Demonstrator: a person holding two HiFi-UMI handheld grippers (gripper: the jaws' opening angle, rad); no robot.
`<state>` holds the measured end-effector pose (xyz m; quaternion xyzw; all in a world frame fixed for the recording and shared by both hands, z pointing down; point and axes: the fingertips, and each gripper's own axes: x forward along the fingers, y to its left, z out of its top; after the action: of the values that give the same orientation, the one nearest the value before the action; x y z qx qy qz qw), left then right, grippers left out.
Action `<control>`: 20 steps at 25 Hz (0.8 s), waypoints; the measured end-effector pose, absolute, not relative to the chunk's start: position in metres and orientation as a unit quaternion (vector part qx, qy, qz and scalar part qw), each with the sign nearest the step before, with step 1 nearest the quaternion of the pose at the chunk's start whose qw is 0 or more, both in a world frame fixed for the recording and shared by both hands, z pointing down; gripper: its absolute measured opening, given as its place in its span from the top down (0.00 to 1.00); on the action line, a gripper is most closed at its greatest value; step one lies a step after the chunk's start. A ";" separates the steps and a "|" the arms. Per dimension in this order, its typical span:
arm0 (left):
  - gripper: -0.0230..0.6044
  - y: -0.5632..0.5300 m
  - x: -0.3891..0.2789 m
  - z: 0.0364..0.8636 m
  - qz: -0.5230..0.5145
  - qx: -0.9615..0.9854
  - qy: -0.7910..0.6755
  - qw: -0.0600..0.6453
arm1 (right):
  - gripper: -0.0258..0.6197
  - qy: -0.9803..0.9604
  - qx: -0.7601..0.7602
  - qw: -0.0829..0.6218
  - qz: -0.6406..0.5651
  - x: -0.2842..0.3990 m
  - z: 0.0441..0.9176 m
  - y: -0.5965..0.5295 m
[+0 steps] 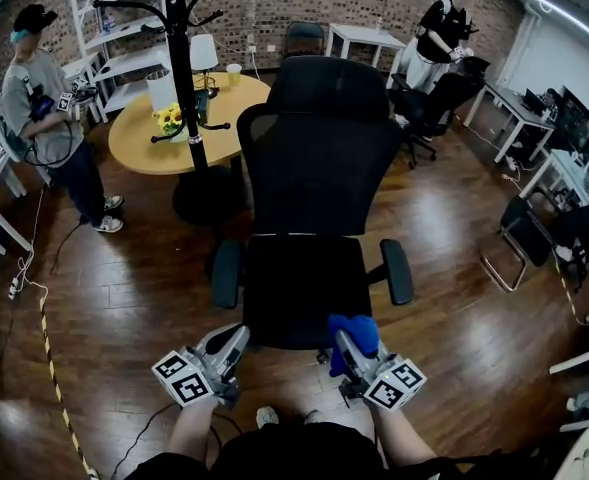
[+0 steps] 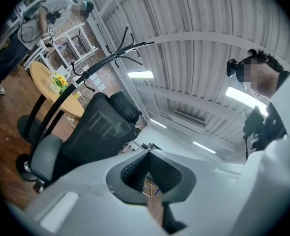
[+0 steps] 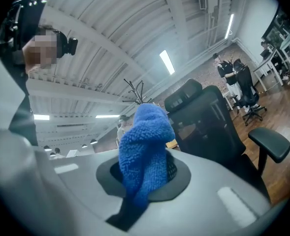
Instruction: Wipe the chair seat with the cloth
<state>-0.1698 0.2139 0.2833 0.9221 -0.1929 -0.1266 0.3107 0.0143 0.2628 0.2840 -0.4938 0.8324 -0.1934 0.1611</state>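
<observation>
A black office chair [image 1: 309,183] faces me in the head view, its black seat [image 1: 294,288] bare, just beyond both grippers. My right gripper [image 1: 349,343] is at the seat's front right corner, shut on a blue fluffy cloth [image 1: 354,333]. In the right gripper view the cloth [image 3: 145,151] stands up between the jaws, with the chair [image 3: 209,127] to the right. My left gripper [image 1: 229,343] is at the seat's front left corner, its jaws closed together with nothing in them. The left gripper view tilts up and shows the chair back [image 2: 98,129].
A black coat stand [image 1: 184,78] and a round wooden table [image 1: 169,123] with yellow flowers stand behind the chair. One person [image 1: 49,118] stands at the left, another [image 1: 439,38] at the back right. Desks and chairs [image 1: 534,228] line the right wall. A cable [image 1: 34,288] lies on the wood floor.
</observation>
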 end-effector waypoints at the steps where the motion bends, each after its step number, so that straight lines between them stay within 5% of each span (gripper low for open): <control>1: 0.98 0.219 -0.166 0.280 -0.129 0.923 -0.194 0.308 | 0.91 0.834 -0.492 0.162 -0.191 0.017 0.283 0.268; 20: 0.98 0.260 -0.081 0.246 -0.115 0.943 -0.153 0.271 | 0.91 0.843 -0.491 0.155 -0.159 0.060 0.270 0.300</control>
<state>-0.0806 0.2596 0.2462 0.9434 -0.1529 -0.1152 0.2709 0.0602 0.3004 0.2697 -0.4908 0.8425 -0.1591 0.1548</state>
